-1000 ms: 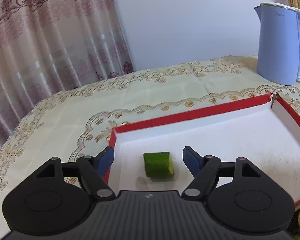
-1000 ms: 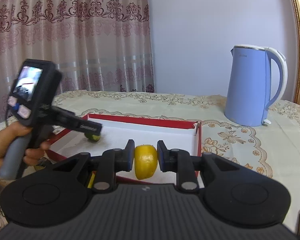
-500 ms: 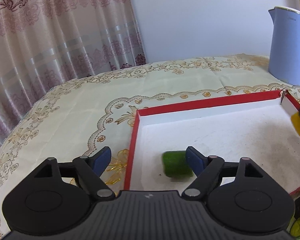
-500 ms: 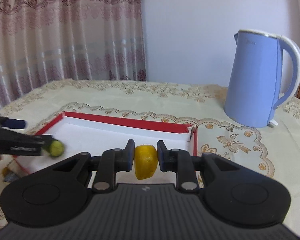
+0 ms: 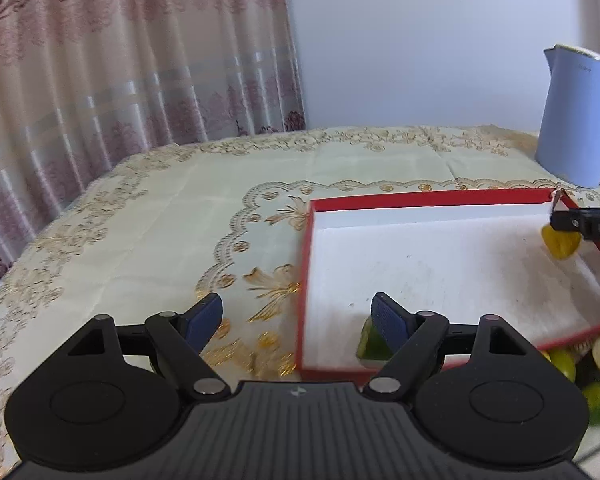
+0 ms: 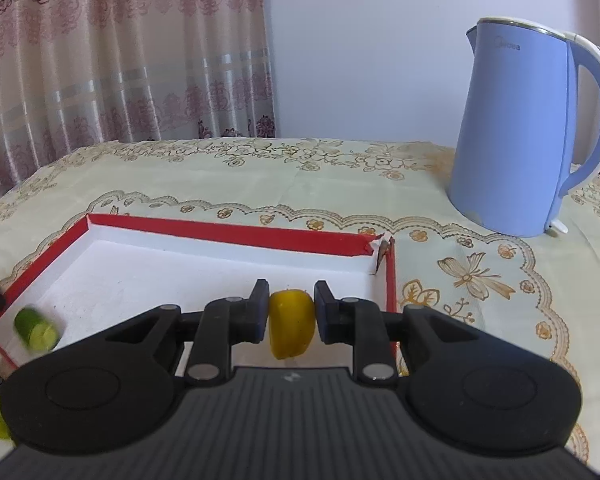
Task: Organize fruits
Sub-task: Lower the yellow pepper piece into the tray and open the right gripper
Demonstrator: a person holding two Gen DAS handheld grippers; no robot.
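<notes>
A shallow white tray with a red rim (image 5: 428, 199) (image 6: 220, 228) lies on the tablecloth. A green cucumber piece (image 5: 370, 342) (image 6: 36, 328) rests inside it near the front left corner, partly behind one of my left gripper's fingers. My left gripper (image 5: 298, 320) stands open over the tray's left edge, with nothing between its jaws. My right gripper (image 6: 290, 312) is shut on a yellow fruit piece (image 6: 291, 323) (image 5: 560, 242) and holds it above the tray's right side, near the torn corner.
A blue electric kettle (image 6: 528, 128) (image 5: 576, 116) stands on the table behind the tray's right end. Several loose green and pale fruit pieces (image 5: 592, 372) lie in front of the tray. A curtain (image 5: 120, 60) hangs behind the table's left side.
My left gripper has drawn back and to the left, leaving the cucumber piece lying in the tray. My right gripper has carried the yellow piece over the tray's right part.
</notes>
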